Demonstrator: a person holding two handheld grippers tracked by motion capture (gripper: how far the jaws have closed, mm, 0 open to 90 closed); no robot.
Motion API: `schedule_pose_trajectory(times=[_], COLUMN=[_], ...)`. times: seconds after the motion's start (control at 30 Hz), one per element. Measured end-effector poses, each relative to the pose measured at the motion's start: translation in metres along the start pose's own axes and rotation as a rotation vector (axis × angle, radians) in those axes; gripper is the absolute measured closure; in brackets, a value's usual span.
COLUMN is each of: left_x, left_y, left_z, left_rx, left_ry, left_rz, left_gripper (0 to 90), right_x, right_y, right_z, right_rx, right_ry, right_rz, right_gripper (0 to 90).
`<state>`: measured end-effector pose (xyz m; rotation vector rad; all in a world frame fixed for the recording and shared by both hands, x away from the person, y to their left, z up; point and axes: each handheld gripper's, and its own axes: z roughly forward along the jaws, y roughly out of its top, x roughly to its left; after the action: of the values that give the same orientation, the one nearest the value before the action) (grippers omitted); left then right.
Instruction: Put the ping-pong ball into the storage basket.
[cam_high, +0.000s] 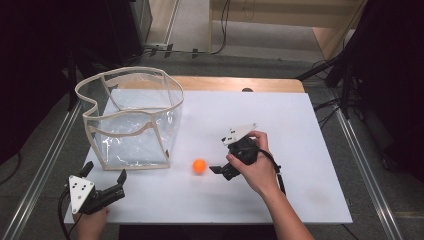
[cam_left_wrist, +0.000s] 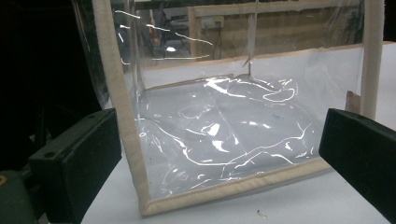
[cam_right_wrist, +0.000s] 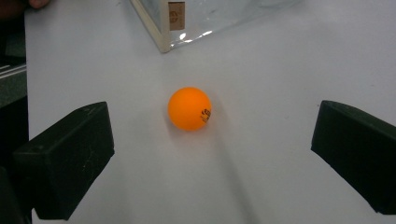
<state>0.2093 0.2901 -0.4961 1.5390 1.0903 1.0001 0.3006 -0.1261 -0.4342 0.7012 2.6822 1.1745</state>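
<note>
White bench (cam_high: 280, 130): orange ball (cam_high: 199, 166) lies just ahead of right tool (cam_high: 216, 170), jaws wide, not touching. Left tool (cam_high: 105, 175) also agape, facing clear bag (cam_high: 132, 117).

Right gripper (cam_high: 216, 170) beside orange ball (cam_high: 199, 166)

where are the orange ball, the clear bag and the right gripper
orange ball (cam_right_wrist: 189, 108), right gripper view, middle of its face
clear bag (cam_high: 131, 75), high view, cream top rim
right gripper (cam_high: 216, 170), high view, between its open jaw tips
</note>
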Motion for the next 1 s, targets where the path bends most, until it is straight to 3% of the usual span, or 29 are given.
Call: schedule_pose_trajectory(times=[1.0], left_x=[0.0], left_y=[0.0], left_z=[0.0], left_rx=[0.002], left_ry=[-0.004], left_rz=[0.003], left_gripper=[0.0], right_x=[0.012], right_y=[0.017], right_z=[0.035], right_rx=[0.081], right_ry=[0.064], right_rz=[-0.039], right_gripper=[0.0])
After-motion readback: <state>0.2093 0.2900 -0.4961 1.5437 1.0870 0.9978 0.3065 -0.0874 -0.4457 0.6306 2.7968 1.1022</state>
